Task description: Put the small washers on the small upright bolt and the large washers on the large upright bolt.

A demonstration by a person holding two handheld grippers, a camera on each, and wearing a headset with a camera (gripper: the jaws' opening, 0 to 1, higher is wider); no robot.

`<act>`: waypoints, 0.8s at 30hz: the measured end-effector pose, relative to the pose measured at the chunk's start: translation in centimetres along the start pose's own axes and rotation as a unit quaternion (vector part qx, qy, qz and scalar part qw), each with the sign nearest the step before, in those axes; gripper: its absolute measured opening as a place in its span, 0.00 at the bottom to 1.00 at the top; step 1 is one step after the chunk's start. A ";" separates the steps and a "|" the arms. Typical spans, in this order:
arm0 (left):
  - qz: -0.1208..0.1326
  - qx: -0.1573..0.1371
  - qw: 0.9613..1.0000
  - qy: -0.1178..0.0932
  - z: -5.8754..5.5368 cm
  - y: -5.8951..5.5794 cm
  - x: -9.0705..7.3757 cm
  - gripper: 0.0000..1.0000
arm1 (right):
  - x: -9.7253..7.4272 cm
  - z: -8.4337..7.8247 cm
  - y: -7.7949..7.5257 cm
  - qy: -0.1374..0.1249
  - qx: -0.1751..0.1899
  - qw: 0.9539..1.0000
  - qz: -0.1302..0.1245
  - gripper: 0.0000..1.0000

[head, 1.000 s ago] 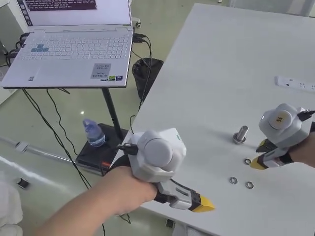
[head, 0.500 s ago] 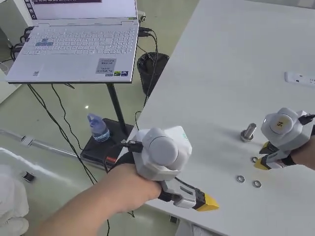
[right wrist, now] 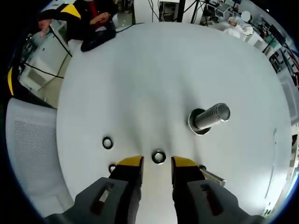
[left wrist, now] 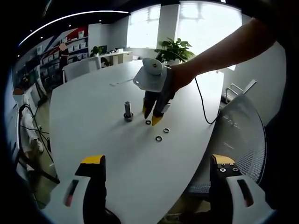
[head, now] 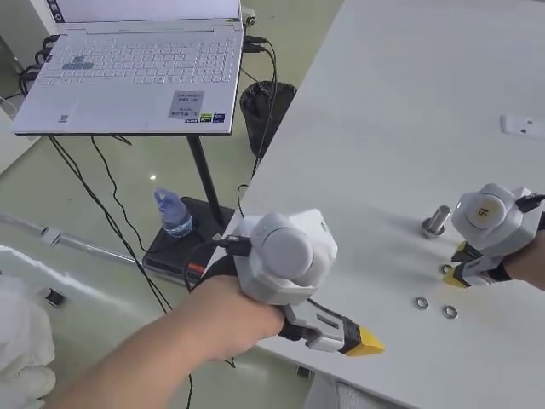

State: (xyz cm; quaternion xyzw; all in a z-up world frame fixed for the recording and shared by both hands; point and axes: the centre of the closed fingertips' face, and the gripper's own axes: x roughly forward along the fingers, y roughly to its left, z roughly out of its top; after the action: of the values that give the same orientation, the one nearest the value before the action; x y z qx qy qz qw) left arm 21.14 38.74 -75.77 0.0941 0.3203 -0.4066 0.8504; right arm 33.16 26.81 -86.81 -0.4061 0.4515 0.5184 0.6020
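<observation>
Where the right tool (right wrist: 157, 163) gapes, a washer (right wrist: 159, 157) lies between.

A short upright steel bolt (head: 436, 221) stands on the white worktop (head: 383, 128). Just nearer the person, the right claw (head: 456, 274) points down at one small steel washer (right wrist: 159, 157), which lies just ahead of its tips. A second washer (head: 421, 302) and a third washer (head: 450, 312) lie side by side nearer still. The left claw (head: 364, 342) is at the worktop's near edge, well apart.
</observation>
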 end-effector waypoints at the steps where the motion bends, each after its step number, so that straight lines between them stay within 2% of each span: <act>1: 0.000 0.000 1.000 0.000 0.0 0.0 0.0 0.92 | 0.1 -0.1 0.0 0.002 -0.001 1.000 0.000 0.25; 19: -0.006 0.000 1.000 0.009 -0.7 -0.5 0.3 0.90 | 0.3 0.0 0.0 0.001 0.001 1.000 0.004 0.22; 24: -0.005 0.001 1.000 0.011 -0.9 -0.4 0.2 0.89 | 0.3 -0.1 -0.2 0.003 0.000 1.000 0.001 0.18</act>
State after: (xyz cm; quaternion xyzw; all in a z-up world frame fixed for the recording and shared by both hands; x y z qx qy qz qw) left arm 20.48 38.70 -76.53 0.0978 0.3296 -0.4104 0.8446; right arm 33.35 26.75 -87.15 -0.4072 0.4536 0.5182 0.5999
